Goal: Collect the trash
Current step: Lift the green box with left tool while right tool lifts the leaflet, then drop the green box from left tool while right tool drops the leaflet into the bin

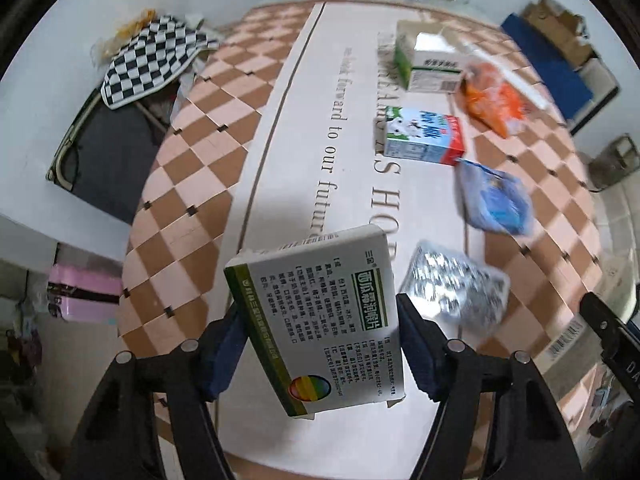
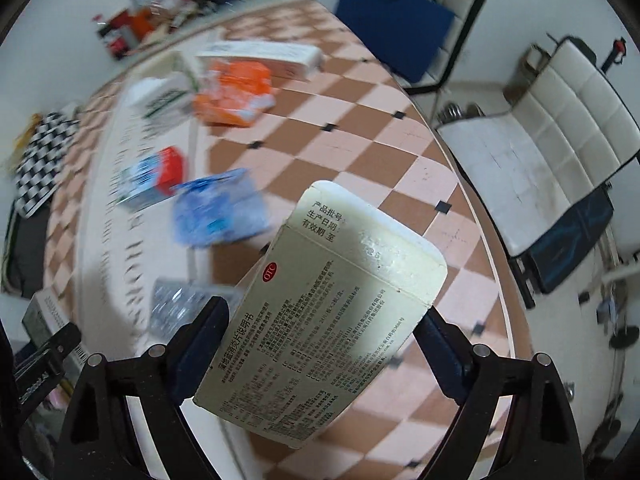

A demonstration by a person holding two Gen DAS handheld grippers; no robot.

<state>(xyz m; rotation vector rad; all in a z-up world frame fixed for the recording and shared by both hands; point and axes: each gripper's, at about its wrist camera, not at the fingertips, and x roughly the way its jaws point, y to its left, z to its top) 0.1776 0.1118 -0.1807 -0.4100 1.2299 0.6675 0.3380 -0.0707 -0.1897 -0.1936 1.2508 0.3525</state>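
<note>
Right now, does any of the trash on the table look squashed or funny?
Yes. The milk carton lies tipped on its side, and the orange wrapper, blue wrapper and silver blister pack are crumpled. The box in the left tongs sits tilted.

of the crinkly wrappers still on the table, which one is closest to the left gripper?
The silver foil wrapper, just right of the left gripper. The blue wrapper and orange wrapper lie farther up the table.

Home living room: checkered tablecloth point(image 1: 192, 184) on table, white padded chairs point(image 2: 560, 128), floor clutter.
</note>
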